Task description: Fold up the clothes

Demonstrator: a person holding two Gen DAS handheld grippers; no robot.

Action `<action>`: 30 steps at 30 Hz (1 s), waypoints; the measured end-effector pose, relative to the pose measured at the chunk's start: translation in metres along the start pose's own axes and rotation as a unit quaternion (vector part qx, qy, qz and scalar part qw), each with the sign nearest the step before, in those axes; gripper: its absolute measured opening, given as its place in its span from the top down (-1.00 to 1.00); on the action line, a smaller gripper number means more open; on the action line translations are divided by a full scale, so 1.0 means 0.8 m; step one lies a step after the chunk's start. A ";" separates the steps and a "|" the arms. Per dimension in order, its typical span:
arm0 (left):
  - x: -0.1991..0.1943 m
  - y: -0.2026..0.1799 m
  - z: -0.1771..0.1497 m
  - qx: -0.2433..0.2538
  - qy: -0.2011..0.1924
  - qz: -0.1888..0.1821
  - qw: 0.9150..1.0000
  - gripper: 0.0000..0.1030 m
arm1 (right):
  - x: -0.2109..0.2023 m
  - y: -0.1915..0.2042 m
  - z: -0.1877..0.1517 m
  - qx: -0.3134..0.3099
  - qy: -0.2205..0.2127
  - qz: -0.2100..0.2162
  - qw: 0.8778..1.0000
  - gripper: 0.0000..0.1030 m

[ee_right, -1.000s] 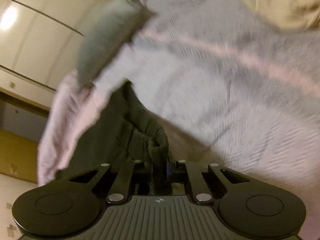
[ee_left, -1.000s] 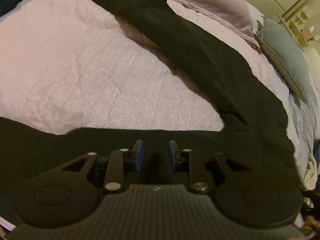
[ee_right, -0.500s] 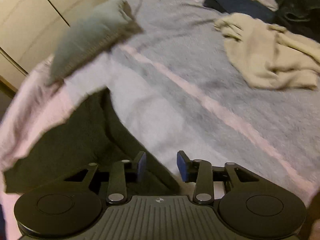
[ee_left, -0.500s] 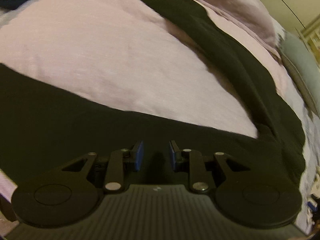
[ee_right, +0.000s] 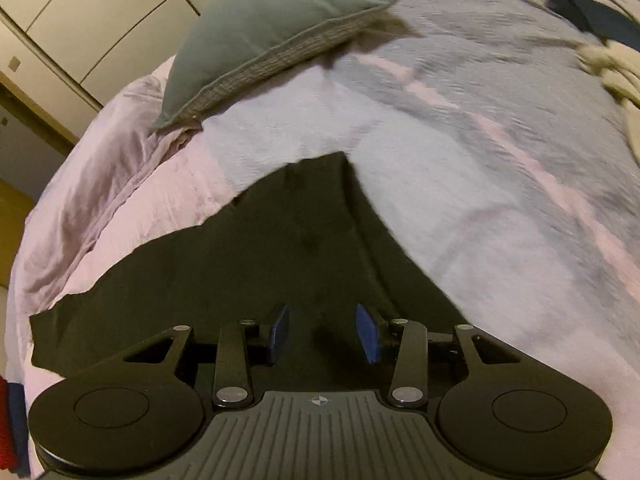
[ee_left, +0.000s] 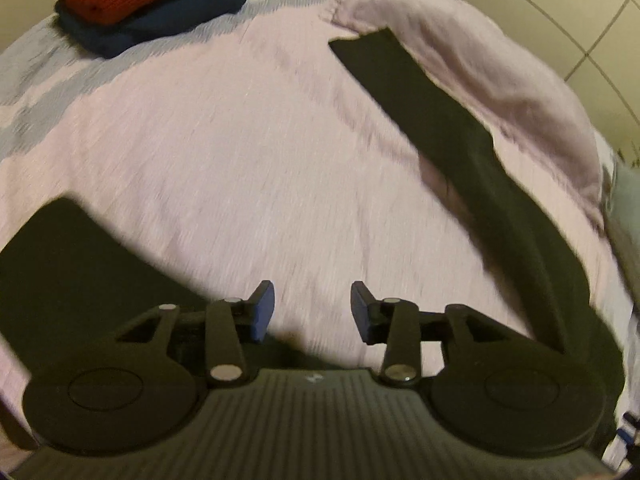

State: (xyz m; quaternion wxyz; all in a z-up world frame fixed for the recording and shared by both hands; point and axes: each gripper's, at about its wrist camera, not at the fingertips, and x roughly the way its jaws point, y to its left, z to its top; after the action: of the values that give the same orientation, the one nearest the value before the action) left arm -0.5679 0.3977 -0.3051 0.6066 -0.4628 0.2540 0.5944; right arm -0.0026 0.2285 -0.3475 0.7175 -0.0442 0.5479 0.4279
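A black garment (ee_left: 472, 168) lies spread on the pink and grey bedspread (ee_left: 208, 152). One long strip runs up to the far right, another part (ee_left: 68, 272) lies at the near left. My left gripper (ee_left: 312, 312) hovers over bare bedspread between them, its jaws opening, with nothing between the blue pads (ee_left: 262, 310). In the right wrist view the black garment (ee_right: 256, 248) lies flat with a corner pointing away. My right gripper (ee_right: 322, 334) stands open just above it, with no cloth pinched between its pads.
A folded red piece on a folded navy one (ee_left: 152, 4) sits at the far left of the bed. A grey-green cushion (ee_right: 272, 36) lies beyond the garment. A cream garment (ee_right: 616, 76) and a dark blue one (ee_right: 596, 16) lie at the far right. Cupboard doors (ee_right: 96, 20) stand behind.
The right gripper let go of a bunched fold of black cloth and pulled back over the flat garment. The left gripper moved off the black cloth onto bare bedspread and its jaws widened.
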 end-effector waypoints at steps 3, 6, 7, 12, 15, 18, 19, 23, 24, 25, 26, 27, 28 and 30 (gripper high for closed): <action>0.036 -0.006 0.052 -0.015 -0.012 -0.021 1.000 0.26 | 0.028 0.034 0.010 -0.022 0.010 -0.003 1.000 0.20; 0.083 -0.018 0.111 -0.032 -0.018 -0.045 0.998 0.22 | 0.049 0.064 0.010 -0.038 0.013 -0.012 0.999 0.20; 0.100 -0.022 0.130 -0.037 -0.020 -0.051 0.998 0.22 | 0.055 0.073 0.008 -0.040 0.014 -0.015 0.999 0.20; 0.184 -0.042 0.220 -0.056 -0.030 -0.072 0.995 0.21 | 0.082 0.106 -0.012 -0.028 0.023 -0.036 0.999 0.20; 0.230 -0.050 0.256 -0.069 -0.027 -0.069 0.995 0.21 | 0.092 0.116 -0.022 -0.014 0.027 -0.060 0.998 0.20; 0.271 -0.048 0.276 -0.089 -0.016 -0.051 0.995 0.21 | 0.096 0.122 -0.028 0.001 0.027 -0.075 0.997 0.20; 0.282 -0.047 0.280 -0.095 -0.012 -0.046 0.994 0.21 | 0.098 0.124 -0.029 0.004 0.027 -0.081 0.996 0.20; 0.312 -0.047 0.289 -0.097 -0.014 -0.040 0.994 0.34 | 0.106 0.134 -0.029 0.014 0.025 -0.107 0.994 0.20; 0.315 -0.049 0.292 -0.088 -0.020 -0.041 0.995 0.73 | 0.109 0.137 -0.029 0.015 0.024 -0.113 0.993 0.20; 0.313 -0.053 0.295 -0.074 -0.030 -0.042 0.996 0.80 | 0.112 0.141 -0.028 0.016 0.023 -0.119 0.992 0.20; 0.308 -0.057 0.297 -0.059 -0.042 -0.043 0.996 0.91 | 0.116 0.144 -0.027 0.015 0.023 -0.123 0.992 0.20; 0.304 -0.061 0.299 -0.044 -0.053 -0.044 0.997 0.92 | 0.119 0.148 -0.027 0.013 0.023 -0.125 0.992 0.20; 0.290 -0.066 0.297 -0.024 -0.080 -0.047 0.995 0.92 | 0.124 0.151 -0.026 0.011 0.023 -0.127 0.992 0.20; 0.254 -0.075 0.282 0.033 -0.152 -0.052 0.986 0.90 | 0.134 0.159 -0.025 0.002 0.024 -0.134 0.991 0.20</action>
State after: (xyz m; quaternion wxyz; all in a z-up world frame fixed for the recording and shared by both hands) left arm -0.5317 0.6993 -0.3637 0.6831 -0.3593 0.1535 0.6170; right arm -0.0987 0.3586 -0.3922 0.7547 -0.1261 0.5552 0.3260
